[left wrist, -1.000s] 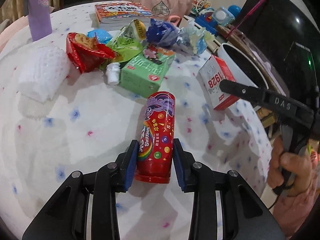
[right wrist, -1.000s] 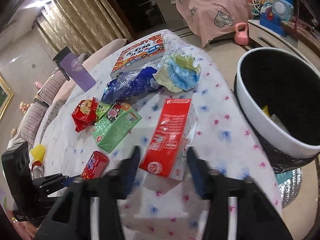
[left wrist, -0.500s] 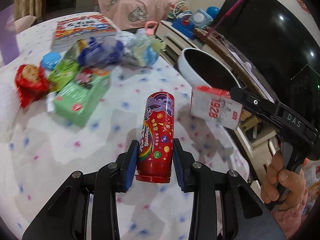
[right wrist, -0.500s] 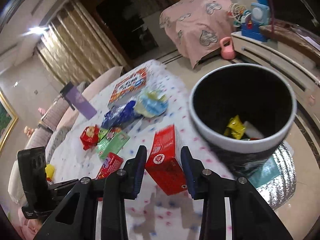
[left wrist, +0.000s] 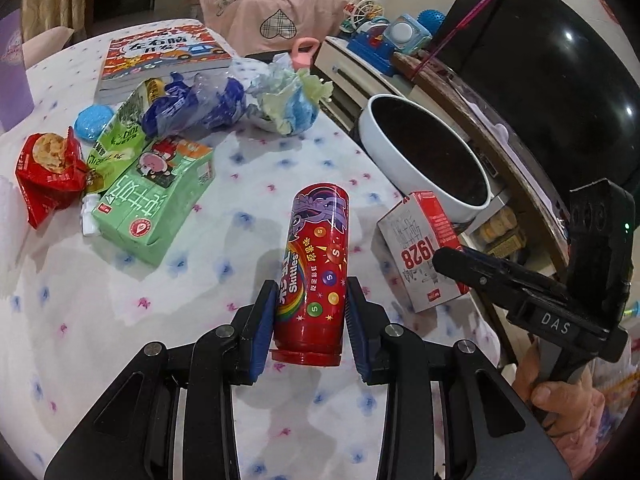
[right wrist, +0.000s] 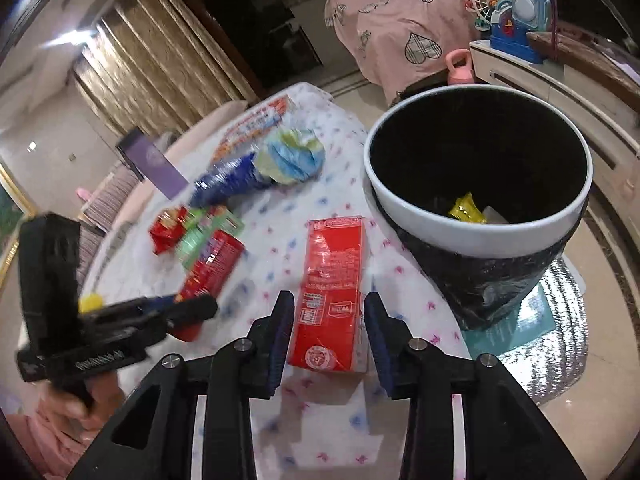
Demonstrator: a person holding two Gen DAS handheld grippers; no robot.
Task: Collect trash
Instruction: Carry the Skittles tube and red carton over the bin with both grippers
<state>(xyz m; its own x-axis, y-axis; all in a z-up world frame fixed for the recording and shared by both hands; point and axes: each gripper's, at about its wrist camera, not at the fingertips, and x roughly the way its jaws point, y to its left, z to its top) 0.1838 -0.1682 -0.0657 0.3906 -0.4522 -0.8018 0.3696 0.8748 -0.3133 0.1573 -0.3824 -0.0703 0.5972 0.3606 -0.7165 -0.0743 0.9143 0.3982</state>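
My left gripper is shut on a red Skittles tube and holds it above the table; the tube also shows in the right wrist view. My right gripper is shut on a red carton marked 1928, held above the table edge beside the white-rimmed trash bin. The carton and the bin also show in the left wrist view. The bin holds a yellow wrapper.
On the tablecloth lie a green carton, a red snack bag, a blue wrapper, a crumpled blue-green wrapper, a book and a purple box. A TV cabinet with toys stands behind the bin.
Both grippers have lifted their items off the table and carried them right, towards the bin. The bin fills more of the right wrist view.
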